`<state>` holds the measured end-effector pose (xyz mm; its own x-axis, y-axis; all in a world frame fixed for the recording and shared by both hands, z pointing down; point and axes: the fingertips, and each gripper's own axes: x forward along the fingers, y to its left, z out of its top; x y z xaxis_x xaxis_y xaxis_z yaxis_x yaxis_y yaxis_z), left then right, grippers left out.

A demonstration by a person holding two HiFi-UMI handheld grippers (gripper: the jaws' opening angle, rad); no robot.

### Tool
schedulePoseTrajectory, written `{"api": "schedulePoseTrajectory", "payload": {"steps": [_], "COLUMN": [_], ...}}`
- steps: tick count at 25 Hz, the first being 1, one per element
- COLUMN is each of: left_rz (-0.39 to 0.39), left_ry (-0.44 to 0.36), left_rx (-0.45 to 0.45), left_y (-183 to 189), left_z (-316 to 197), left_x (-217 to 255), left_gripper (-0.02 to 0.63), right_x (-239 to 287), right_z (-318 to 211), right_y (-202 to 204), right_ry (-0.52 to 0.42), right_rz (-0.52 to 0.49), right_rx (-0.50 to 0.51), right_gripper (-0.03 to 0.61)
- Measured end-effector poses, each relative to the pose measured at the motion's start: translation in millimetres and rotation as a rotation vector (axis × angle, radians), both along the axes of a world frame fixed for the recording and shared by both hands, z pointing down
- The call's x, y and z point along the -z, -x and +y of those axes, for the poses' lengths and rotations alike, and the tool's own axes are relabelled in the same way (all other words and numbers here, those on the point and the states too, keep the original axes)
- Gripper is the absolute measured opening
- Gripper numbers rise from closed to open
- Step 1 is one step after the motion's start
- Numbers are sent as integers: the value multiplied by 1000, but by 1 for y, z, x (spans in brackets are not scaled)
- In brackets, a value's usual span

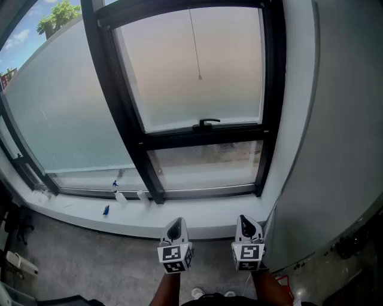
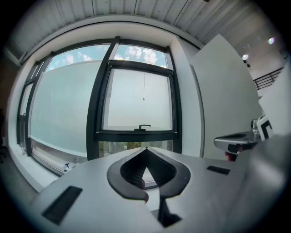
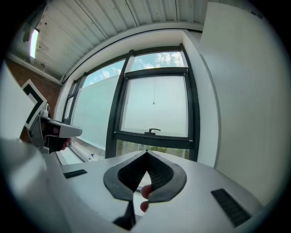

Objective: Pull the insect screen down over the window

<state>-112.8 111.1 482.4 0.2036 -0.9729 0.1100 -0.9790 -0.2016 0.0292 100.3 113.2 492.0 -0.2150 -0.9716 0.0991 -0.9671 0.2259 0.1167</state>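
Nearest, short of the white sill point(image 1: 197, 219), the left gripper point(image 1: 175, 225) and the right gripper point(image 1: 248, 223) sit side by side, each with jaws pressed together on nothing. Past the sill rises the window point(image 1: 125, 119), its handle point(image 1: 206, 123) on the dark crossbar point(image 1: 173, 141). The pull cord point(image 1: 195, 42) hangs plumb in the upper pane, well above and ahead of both claws and slightly nearer the left one's line. The insect screen is presumably housed in the top rail point(image 1: 179, 13).

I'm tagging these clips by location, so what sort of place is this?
Indoors, likely an office or studio-type room: a tall black-framed window with frosted panes, a deep white sill below it, and a ribbed panel ceiling overhead.
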Motion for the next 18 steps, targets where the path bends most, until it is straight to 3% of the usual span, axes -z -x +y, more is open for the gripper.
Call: {"api": "schedulePoseTrajectory", "payload": {"steps": [4,18], "left_rz": [-64,-45], "left_ry": [-10,-3], "left_rx": [-20,-31], "left_y": [-5,-4], "left_z": [-5,-7], "left_x": [0,2], "left_gripper": [2,2], "right_x": [0,8], "right_z": [-4,-8], "right_y": [4,15], "right_ry": [-17,-25], "right_rz": [10,-15], "right_rx": [7,32], "right_gripper": [3,3]}}
